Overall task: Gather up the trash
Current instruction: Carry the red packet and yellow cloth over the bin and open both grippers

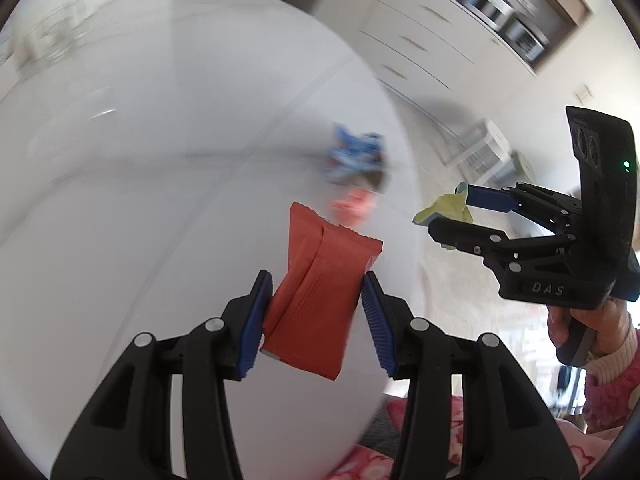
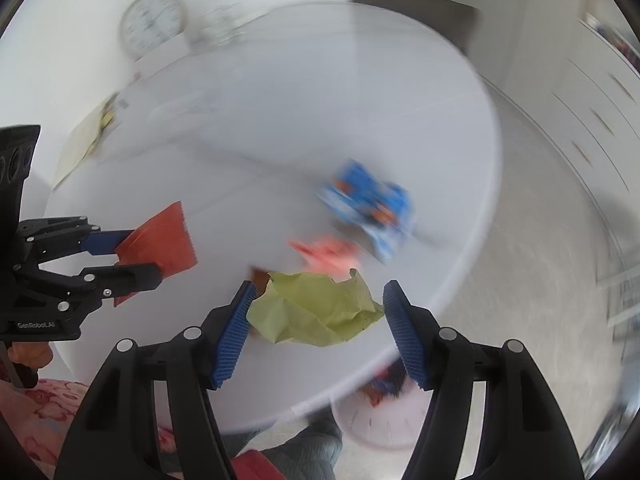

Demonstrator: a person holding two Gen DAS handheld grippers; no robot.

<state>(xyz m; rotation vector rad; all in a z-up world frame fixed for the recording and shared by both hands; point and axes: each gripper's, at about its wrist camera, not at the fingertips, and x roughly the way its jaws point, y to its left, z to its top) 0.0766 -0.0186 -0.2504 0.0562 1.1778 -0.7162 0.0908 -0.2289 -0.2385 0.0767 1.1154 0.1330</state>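
My left gripper is shut on a red snack wrapper and holds it above the round white table; it also shows in the right wrist view with the red wrapper. My right gripper is shut on a crumpled yellow-green paper above the table's near edge; it also shows in the left wrist view with the yellow paper. A blue crumpled wrapper and a pink-red scrap lie on the table, blurred.
A pale bin with some trash in it stands on the floor below the table's edge. A wall clock hangs behind the table. White drawers stand at the right. Papers lie at the table's far left.
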